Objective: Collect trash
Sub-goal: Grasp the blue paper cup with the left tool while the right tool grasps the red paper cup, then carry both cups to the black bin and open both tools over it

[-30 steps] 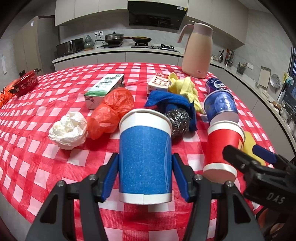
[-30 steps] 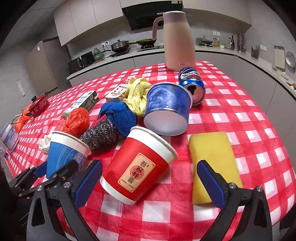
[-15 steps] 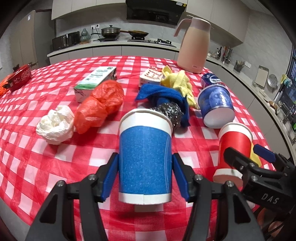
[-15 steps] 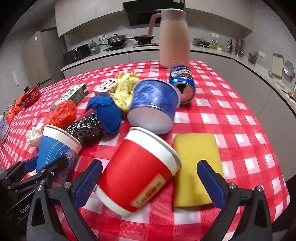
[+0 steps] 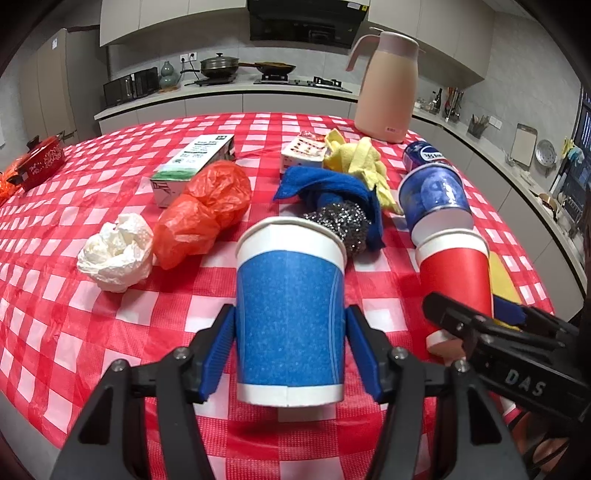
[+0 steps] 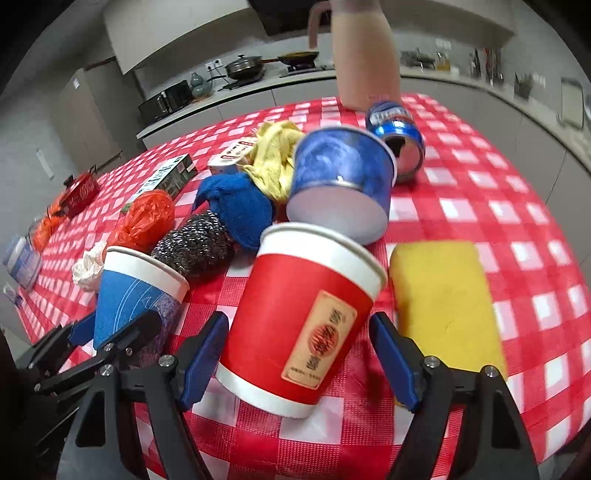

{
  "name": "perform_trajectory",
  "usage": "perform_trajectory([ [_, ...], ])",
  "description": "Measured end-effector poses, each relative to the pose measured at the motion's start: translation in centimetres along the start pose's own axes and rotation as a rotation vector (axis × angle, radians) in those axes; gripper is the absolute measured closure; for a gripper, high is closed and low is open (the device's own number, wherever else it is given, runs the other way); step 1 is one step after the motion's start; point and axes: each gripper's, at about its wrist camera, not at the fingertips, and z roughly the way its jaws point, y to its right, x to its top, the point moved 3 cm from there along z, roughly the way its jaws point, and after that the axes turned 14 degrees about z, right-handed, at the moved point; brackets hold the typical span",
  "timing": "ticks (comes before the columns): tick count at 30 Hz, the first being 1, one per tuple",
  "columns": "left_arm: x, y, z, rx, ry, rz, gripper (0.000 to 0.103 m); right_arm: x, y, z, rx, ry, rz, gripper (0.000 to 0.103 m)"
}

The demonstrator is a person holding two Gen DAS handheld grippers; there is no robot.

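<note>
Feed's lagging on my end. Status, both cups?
Left hand-held gripper shut on blue cup. Right hand-held gripper jaws just closing around red cup, not yet gripped. Yellow sponge close beside.

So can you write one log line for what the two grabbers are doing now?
left gripper: shut on blue cup | right gripper: jaws just closing around red cup, small gaps remain | table: trash uncollected

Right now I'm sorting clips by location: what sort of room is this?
Most likely a home kitchen: a gas stove with a lidded pot, a range hood above it, and a table under a checked cloth.
</note>
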Motion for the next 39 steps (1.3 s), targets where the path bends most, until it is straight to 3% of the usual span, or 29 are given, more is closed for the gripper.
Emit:
perform_trajectory([
  [3, -0.1, 0.2, -0.2, 0.003, 0.009, 0.015, 0.045, -0.2, -0.2, -0.2, 0.016, 0.007, -0.022, 0.041],
  [13, 1.1, 0.1, -3.2, -0.047, 0.085, -0.005, 0.046, 0.4, 0.2, -4.2, 0.020, 0.110, -0.012, 0.043],
  [22, 3.5, 5.9, -5.3, -0.187, 0.153, 0.076, 0.046, 0.9, 5.2, -11.3, -0.062, 0.238, 0.072, 0.043],
  [31, 5.6, 17.9, -5.0, -0.321, 0.186, 0.172, 0.046, 1.6, 16.9, -17.9, -0.148, 0.335, 0.179, 0.044],
  [39, 8.0, 35.0, -2.7, -0.430, 0.129, 0.167, 0.046, 2.9, 35.7, -21.7, -0.191, 0.310, 0.257, 0.044],
])
